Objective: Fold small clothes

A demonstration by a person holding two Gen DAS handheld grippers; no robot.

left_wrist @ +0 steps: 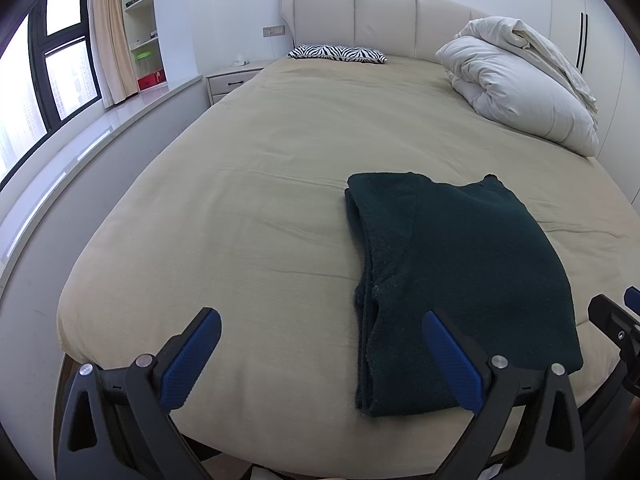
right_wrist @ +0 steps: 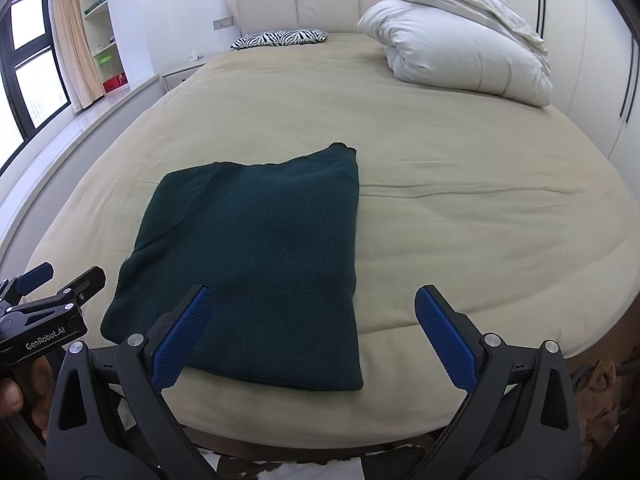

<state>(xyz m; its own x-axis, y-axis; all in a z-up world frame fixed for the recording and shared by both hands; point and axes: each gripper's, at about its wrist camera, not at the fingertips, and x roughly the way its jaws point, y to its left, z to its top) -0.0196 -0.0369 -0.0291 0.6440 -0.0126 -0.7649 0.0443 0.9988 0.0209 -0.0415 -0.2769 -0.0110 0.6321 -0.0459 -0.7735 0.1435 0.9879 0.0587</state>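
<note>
A dark green knitted garment (left_wrist: 460, 280) lies folded flat on the beige bed sheet (left_wrist: 260, 200), near the bed's front edge. It also shows in the right wrist view (right_wrist: 260, 264). My left gripper (left_wrist: 322, 322) is open and empty, just short of the garment's near left corner. My right gripper (right_wrist: 314, 300) is open and empty, above the garment's near right corner. The left gripper shows at the left edge of the right wrist view (right_wrist: 60, 276); the right gripper shows at the right edge of the left wrist view (left_wrist: 616, 308).
A bunched white duvet (left_wrist: 524, 80) lies at the back right of the bed. A zebra-print pillow (left_wrist: 338, 54) lies by the padded headboard (left_wrist: 360, 16). A nightstand (left_wrist: 234, 78), a window ledge (left_wrist: 120, 120) and shelves (left_wrist: 140, 20) stand to the left.
</note>
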